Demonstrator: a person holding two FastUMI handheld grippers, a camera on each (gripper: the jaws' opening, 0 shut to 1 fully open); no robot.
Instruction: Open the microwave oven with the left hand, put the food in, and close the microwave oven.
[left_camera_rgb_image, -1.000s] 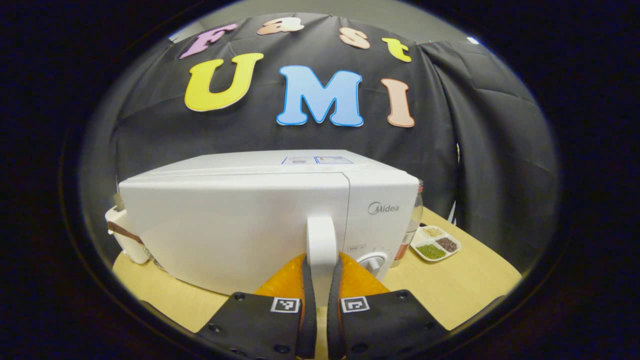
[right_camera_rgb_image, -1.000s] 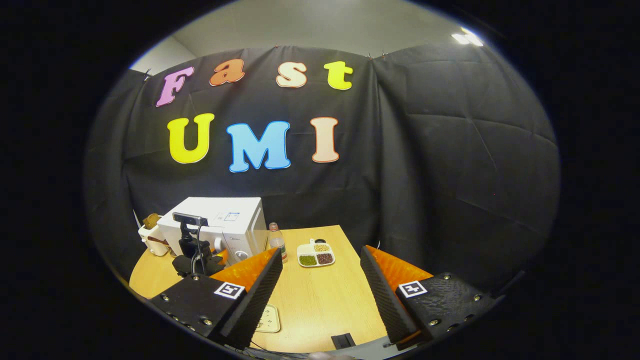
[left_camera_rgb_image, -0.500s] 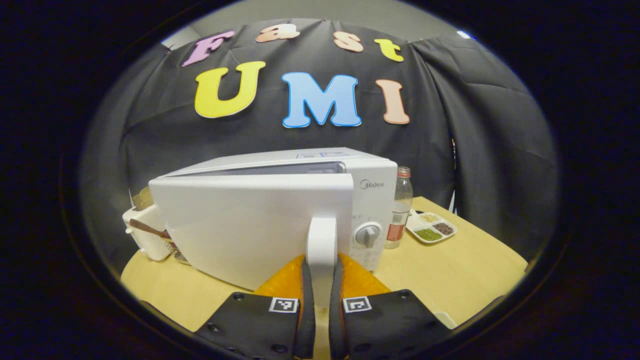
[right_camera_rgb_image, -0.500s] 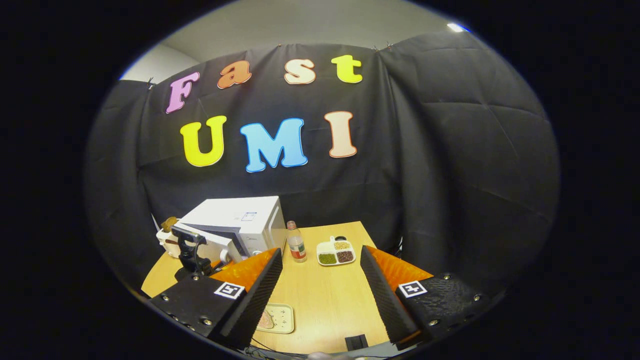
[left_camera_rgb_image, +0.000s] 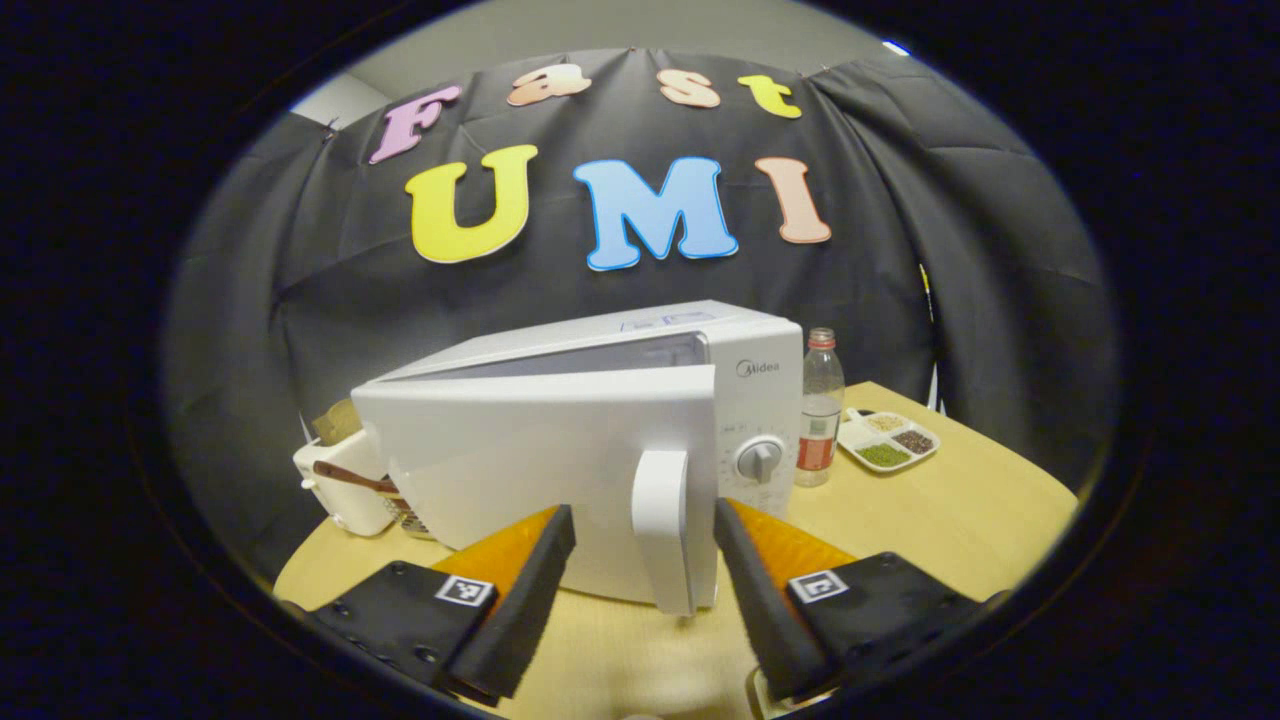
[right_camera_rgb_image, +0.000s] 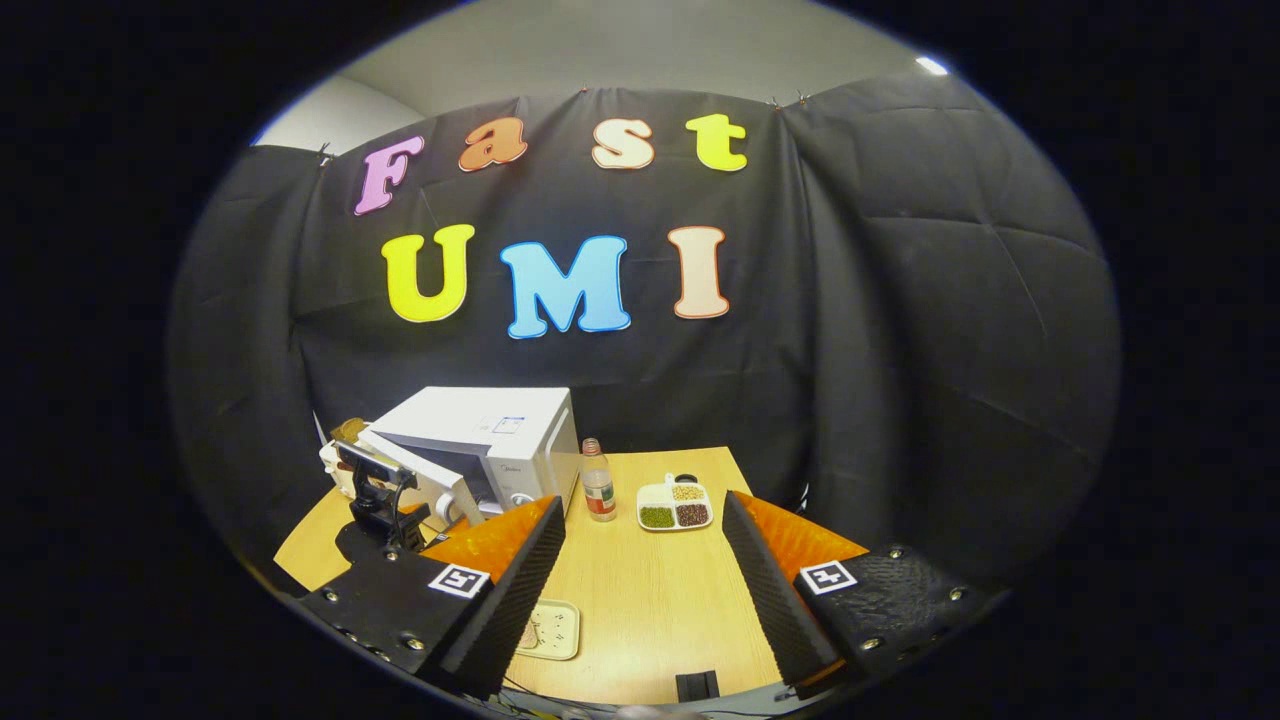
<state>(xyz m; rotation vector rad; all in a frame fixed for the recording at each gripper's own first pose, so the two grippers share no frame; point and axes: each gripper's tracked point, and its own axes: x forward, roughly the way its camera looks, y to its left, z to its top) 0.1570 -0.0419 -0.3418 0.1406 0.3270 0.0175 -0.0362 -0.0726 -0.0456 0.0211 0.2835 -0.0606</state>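
The white microwave (left_camera_rgb_image: 760, 385) stands on the wooden table with its door (left_camera_rgb_image: 520, 450) swung partly open. My left gripper (left_camera_rgb_image: 640, 560) is open, its fingers either side of the door's upright handle (left_camera_rgb_image: 662, 525) and apart from it. From the right gripper view the microwave (right_camera_rgb_image: 500, 430) is far off at the left, with the left gripper's body (right_camera_rgb_image: 375, 500) in front of its door. My right gripper (right_camera_rgb_image: 640, 560) hangs open above the table with nothing between its fingers. A small tray of food (right_camera_rgb_image: 548, 628) lies on the table below it.
A clear bottle with a red label (left_camera_rgb_image: 818, 408) stands right of the microwave, and a white divided dish of grains (left_camera_rgb_image: 885, 440) lies beyond it. A white appliance (left_camera_rgb_image: 345, 480) sits left of the microwave. A small black block (right_camera_rgb_image: 697, 686) lies at the table's near edge.
The microwave door has swung further open. My left gripper, shut on the handle a moment ago, has opened and let go. The right gripper has shifted slightly.
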